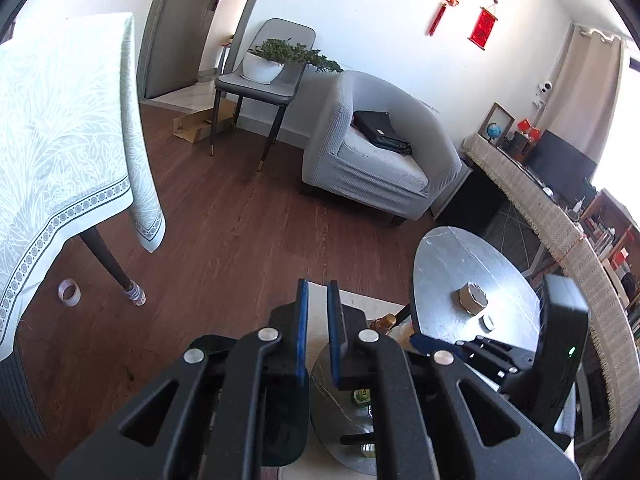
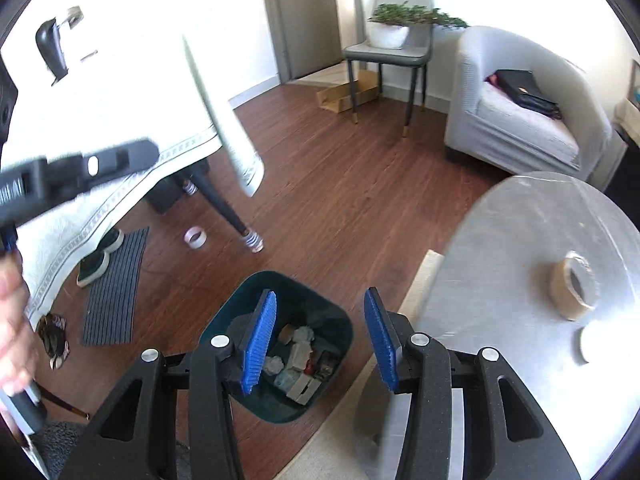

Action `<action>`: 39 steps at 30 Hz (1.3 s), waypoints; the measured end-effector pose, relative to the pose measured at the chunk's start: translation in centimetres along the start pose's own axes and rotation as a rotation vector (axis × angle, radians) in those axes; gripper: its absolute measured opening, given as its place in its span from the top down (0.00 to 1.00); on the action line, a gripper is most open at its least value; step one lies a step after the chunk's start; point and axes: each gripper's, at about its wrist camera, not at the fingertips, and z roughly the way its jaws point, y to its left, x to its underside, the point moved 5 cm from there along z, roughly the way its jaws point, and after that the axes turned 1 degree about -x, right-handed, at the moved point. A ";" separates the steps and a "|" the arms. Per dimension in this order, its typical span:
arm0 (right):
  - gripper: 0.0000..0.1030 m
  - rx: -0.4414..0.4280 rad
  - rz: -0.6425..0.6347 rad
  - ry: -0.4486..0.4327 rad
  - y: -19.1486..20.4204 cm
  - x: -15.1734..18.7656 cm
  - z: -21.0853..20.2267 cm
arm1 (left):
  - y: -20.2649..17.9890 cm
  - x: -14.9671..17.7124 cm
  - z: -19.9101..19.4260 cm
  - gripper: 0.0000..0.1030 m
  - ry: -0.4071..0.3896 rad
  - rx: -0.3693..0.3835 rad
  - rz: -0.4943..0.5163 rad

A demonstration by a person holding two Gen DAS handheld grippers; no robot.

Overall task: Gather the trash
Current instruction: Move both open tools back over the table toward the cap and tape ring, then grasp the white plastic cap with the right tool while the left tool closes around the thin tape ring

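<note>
Right wrist, right tongs [image 2: 320, 340] spread above trash bin [image 2: 340, 320]

Dark green bin [image 2: 342, 322] sits on the wood floor below me, open-topped. Inside lie crumpled white wads [image 2: 276, 362], grey scraps and a red bit, piled loosely.

Round silver side table [image 2: 516, 240] carries a brown tape roll [image 2: 574, 285] toward its right edge, while down on the wood floor [image 2: 340, 208] sit a dark bin [image 2: 338, 322] of scraps and a white tape roll [image 2: 195, 237] beside the dining-table leg [image 2: 222, 204].
</note>
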 end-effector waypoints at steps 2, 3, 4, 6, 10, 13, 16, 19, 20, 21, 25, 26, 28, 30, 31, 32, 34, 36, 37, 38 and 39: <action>0.55 0.016 0.031 -0.018 -1.9 -0.2 -1.0 | -1.3 0.3 0.7 0.91 0.010 0.004 0.020; 0.55 0.023 0.048 -0.027 -2.8 -0.2 -1.5 | -2.0 0.3 1.0 0.91 0.014 0.020 0.022; 0.55 0.030 0.067 -0.035 -3.8 -0.2 -2.0 | -2.6 0.3 1.4 0.91 0.018 0.036 0.023; 0.55 0.047 0.092 -0.050 -5.5 0.0 -2.8 | -3.8 0.5 1.9 0.91 0.025 0.058 0.034; 0.55 0.102 0.119 -0.064 -8.8 0.2 -4.2 | -6.1 0.8 3.3 0.91 0.045 0.072 0.076; 0.55 0.137 0.142 -0.062 -11.1 0.6 -4.7 | -6.9 0.7 4.3 0.87 0.057 0.085 0.080; 0.55 0.165 0.160 -0.051 -13.2 1.2 -5.1 | -7.8 0.7 5.6 0.79 0.076 0.094 0.081; 0.55 0.187 0.164 -0.041 -15.1 1.6 -5.4 | -8.9 0.6 6.6 0.72 0.089 0.100 0.083; 0.55 0.193 0.162 -0.031 -15.6 1.8 -5.5 | -9.3 0.6 7.0 0.68 0.096 0.105 0.084; 0.55 0.199 0.157 -0.023 -15.9 2.0 -5.4 | -9.8 0.6 7.4 0.66 0.102 0.111 0.087; 0.55 0.197 0.169 0.003 -17.2 3.3 -5.2 | -11.8 1.0 8.7 0.52 0.120 0.116 0.114; 0.55 0.197 0.173 0.009 -17.4 3.7 -5.1 | -12.3 1.2 8.8 0.50 0.122 0.114 0.119; 0.55 0.194 0.179 0.018 -17.7 4.2 -4.8 | -13.2 1.6 9.2 0.46 0.132 0.125 0.130; 0.55 0.195 0.177 0.018 -17.9 4.4 -4.6 | -13.7 1.9 9.5 0.44 0.138 0.126 0.138; 0.55 0.195 0.173 0.020 -17.9 4.4 -4.6 | -13.9 2.0 9.7 0.44 0.141 0.125 0.136; 0.55 0.199 0.169 0.022 -17.9 4.4 -4.7 | -14.0 2.1 9.9 0.43 0.146 0.127 0.131; 0.55 0.211 0.158 0.019 -17.9 4.2 -4.5 | -14.4 2.3 10.4 0.43 0.156 0.130 0.123; 0.59 0.219 0.148 0.016 -17.9 4.1 -4.3 | -14.8 2.4 10.7 0.43 0.161 0.129 0.128; 0.65 0.231 0.136 0.016 -17.8 4.0 -4.2 | -15.0 2.5 10.9 0.43 0.162 0.129 0.133; 0.70 0.244 0.124 0.017 -17.8 4.0 -4.2 | -15.4 2.6 11.0 0.43 0.162 0.127 0.138; 0.71 0.244 0.117 0.017 -17.8 4.0 -4.2 | -15.6 2.7 11.1 0.43 0.163 0.126 0.143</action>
